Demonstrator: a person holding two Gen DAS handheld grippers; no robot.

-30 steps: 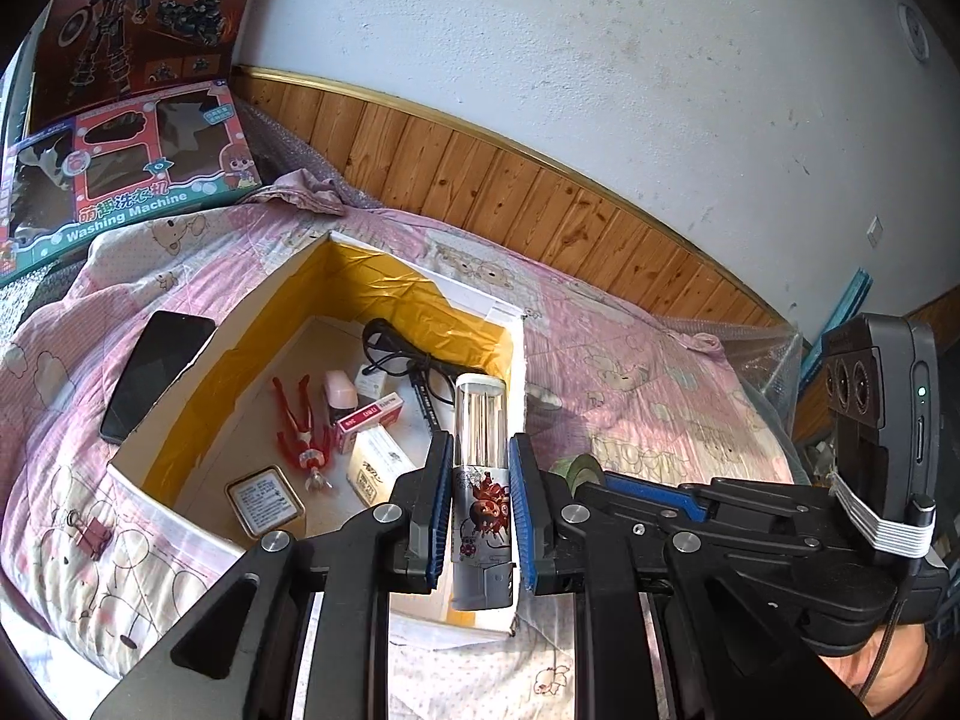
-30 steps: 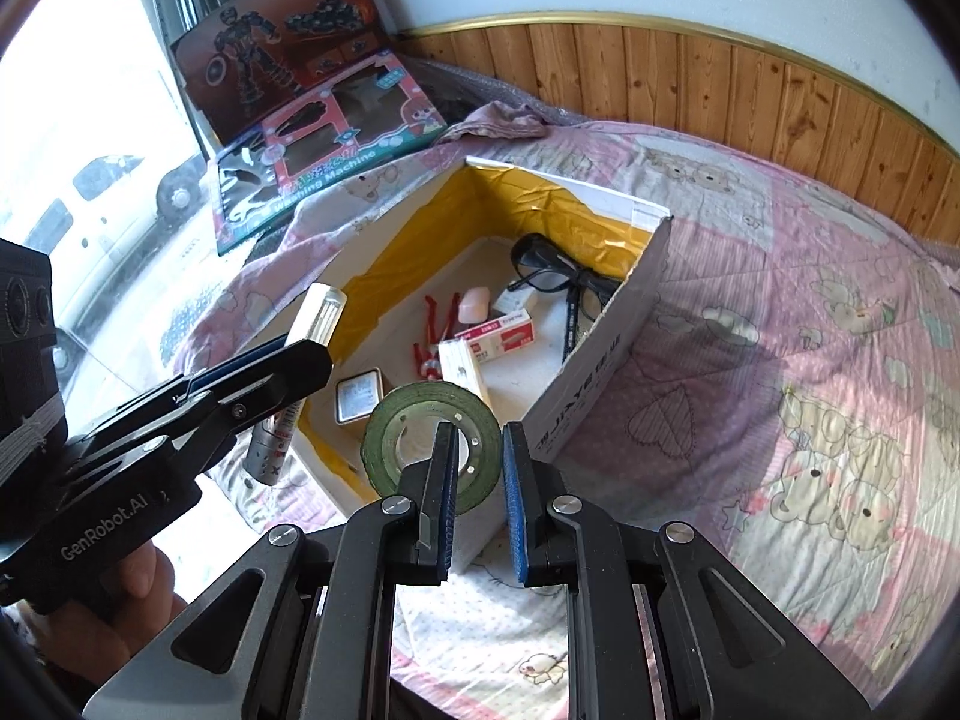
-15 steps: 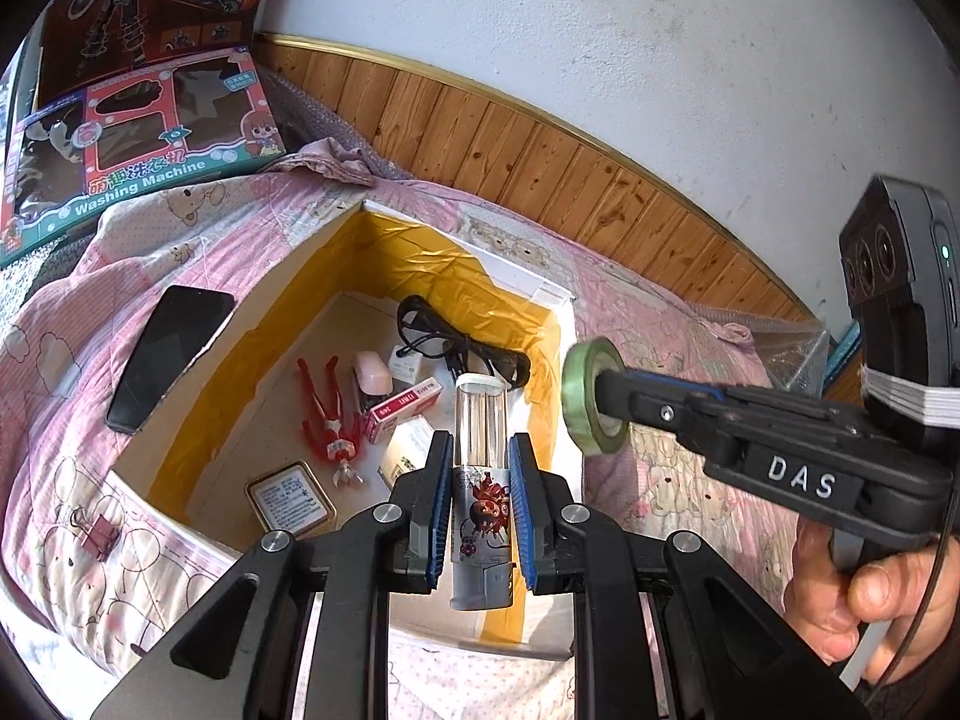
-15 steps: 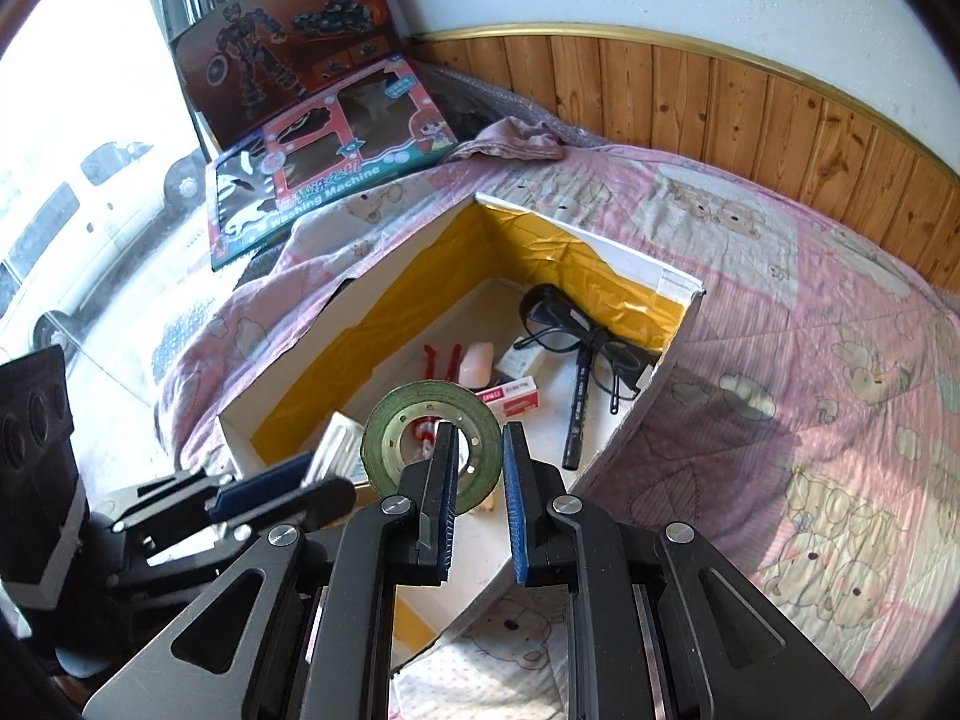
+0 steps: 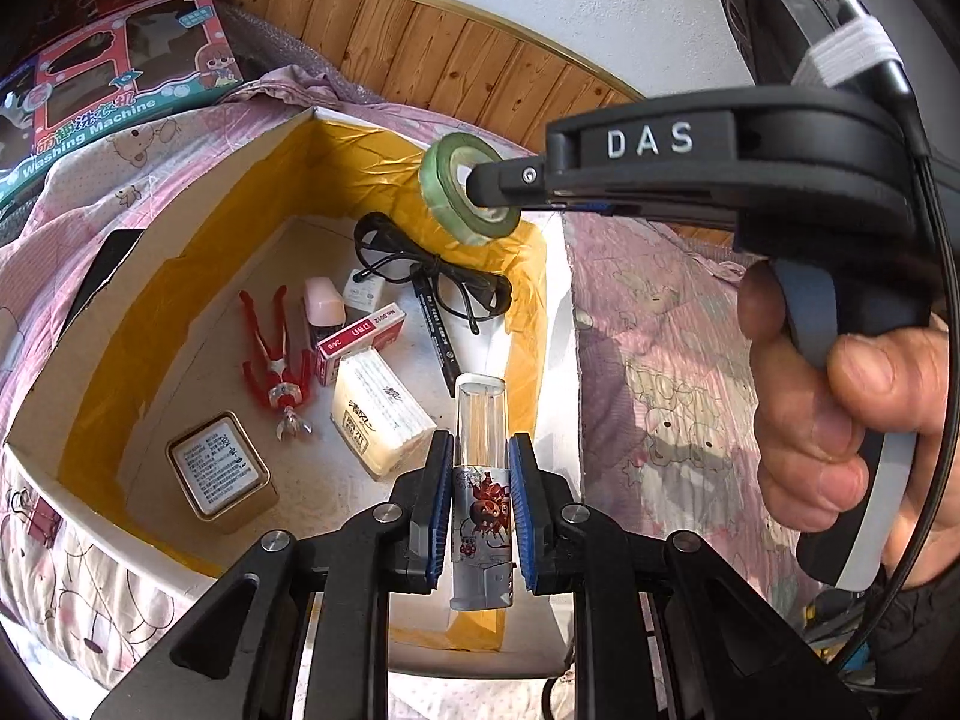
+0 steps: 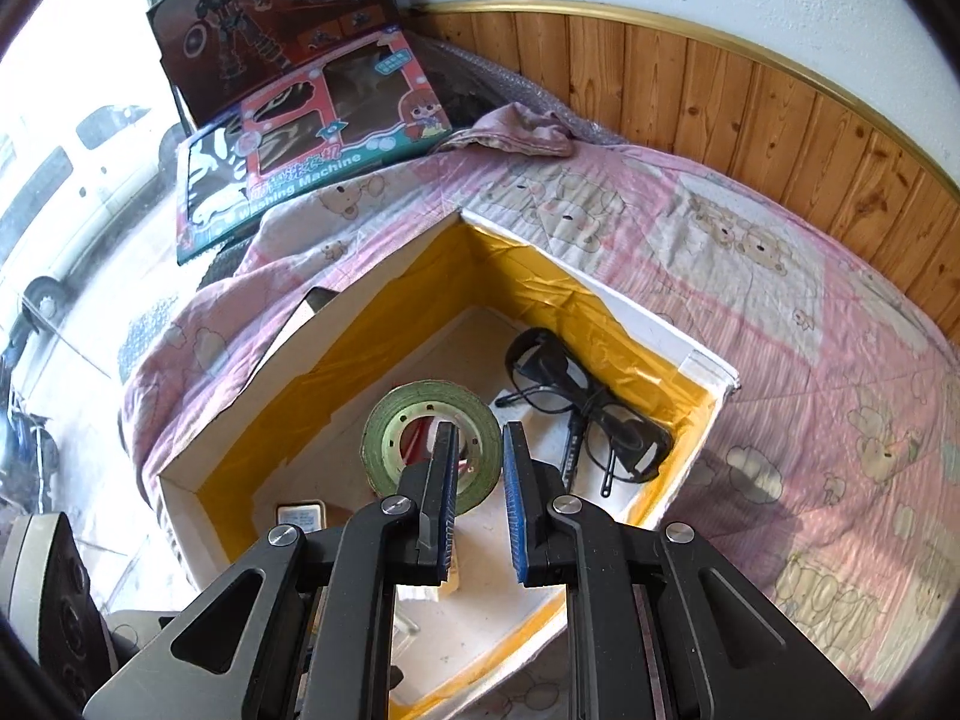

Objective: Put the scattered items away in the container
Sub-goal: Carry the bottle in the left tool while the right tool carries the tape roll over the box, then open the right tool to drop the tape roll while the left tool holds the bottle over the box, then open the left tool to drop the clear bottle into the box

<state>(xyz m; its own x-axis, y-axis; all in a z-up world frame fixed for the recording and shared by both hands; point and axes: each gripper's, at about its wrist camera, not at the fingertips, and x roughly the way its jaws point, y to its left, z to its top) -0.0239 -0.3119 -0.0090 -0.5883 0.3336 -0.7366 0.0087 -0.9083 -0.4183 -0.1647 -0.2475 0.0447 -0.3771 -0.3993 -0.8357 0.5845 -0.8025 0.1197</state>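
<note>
The left gripper [image 5: 480, 480] points down into the white cardboard box with yellow tape inside [image 5: 564, 324]. Its two fingers squeeze a clear plastic tube of sticks with a red picture [image 5: 482, 483], held upright over the near right corner of the box. A person's hand [image 5: 840, 414] holds the right gripper [image 6: 478, 468] level above the far side of the box. It pinches one edge of a round green roll of tape [image 6: 396, 438], which hangs in the air over black glasses [image 6: 576, 396] lying in the box. The box sits on a pink bed cover with bears [image 6: 780, 300].
</note>
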